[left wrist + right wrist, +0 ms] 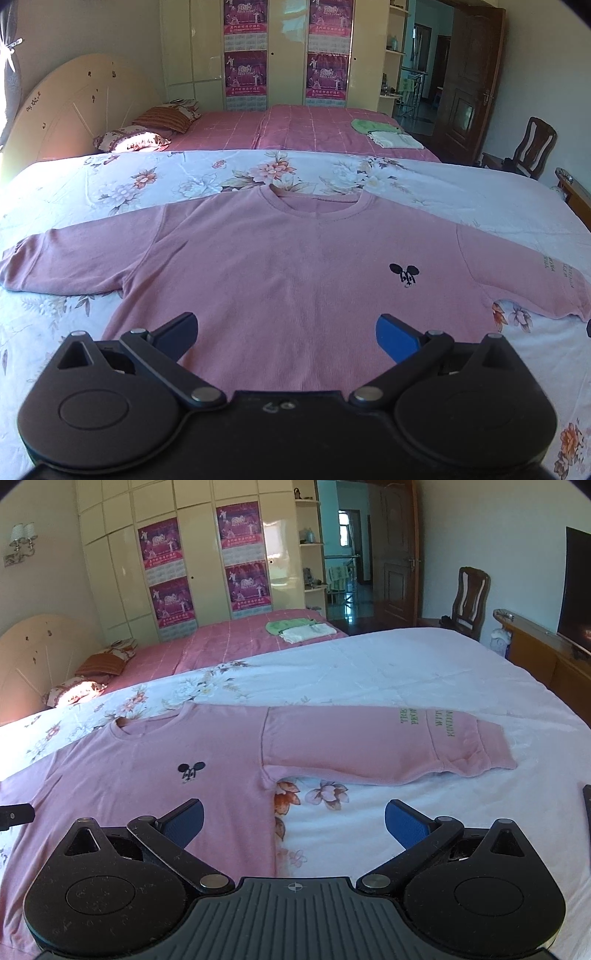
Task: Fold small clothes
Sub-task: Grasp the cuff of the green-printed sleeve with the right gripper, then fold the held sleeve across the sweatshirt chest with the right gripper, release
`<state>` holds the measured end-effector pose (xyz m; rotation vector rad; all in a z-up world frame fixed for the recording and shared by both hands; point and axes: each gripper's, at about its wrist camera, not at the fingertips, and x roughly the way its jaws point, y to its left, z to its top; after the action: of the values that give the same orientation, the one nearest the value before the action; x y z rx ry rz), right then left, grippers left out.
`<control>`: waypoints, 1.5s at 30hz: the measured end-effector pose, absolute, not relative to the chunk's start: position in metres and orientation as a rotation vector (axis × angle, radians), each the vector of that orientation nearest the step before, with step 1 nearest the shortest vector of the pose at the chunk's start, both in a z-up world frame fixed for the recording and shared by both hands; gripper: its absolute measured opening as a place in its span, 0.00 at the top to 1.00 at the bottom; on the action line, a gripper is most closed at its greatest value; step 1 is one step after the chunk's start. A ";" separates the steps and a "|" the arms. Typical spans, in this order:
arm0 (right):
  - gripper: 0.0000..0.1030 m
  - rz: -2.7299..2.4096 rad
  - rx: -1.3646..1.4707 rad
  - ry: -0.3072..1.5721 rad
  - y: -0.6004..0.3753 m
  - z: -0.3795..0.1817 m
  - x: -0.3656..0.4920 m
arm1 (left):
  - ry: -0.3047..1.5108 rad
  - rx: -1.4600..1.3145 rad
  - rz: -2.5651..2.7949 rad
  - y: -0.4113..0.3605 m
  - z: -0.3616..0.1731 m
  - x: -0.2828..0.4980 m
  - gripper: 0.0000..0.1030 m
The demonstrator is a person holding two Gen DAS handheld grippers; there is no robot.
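Note:
A pink long-sleeved shirt [288, 273] lies flat and face up on a floral bedsheet [147, 177], both sleeves spread out, a small black mouse logo [404, 275] on its chest. My left gripper [286, 334] is open and empty above the shirt's lower hem. In the right wrist view the shirt [147, 775] shows with its right sleeve [369, 746] stretched out, green letters near the cuff. My right gripper [293, 821] is open and empty, over the shirt's right side edge below the armpit.
A second bed with a pink checked cover [314, 129] stands behind, holding pillows [147, 129] and folded green and white clothes [384, 133]. A wardrobe [192, 554], an open door [391, 554], a wooden chair [469, 598] and a TV on a cabinet [576, 590] stand around.

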<state>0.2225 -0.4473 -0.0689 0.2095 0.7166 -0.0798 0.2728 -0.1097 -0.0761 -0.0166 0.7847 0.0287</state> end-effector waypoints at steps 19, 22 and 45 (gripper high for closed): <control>0.01 -0.354 0.356 0.746 -0.601 -0.154 0.280 | 0.860 0.029 0.016 -0.159 -0.130 0.352 0.04; 0.16 -0.399 0.390 0.756 -0.623 -0.161 0.284 | 0.872 0.033 0.027 -0.159 -0.134 0.358 0.04; 0.91 -0.529 0.588 0.689 -0.683 -0.172 0.303 | 0.913 0.068 0.037 -0.149 -0.150 0.390 0.20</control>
<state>0.3031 -0.6825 -0.1717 0.5885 0.6895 -0.5289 0.3903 -0.1493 -0.1501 0.0681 0.9133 0.0369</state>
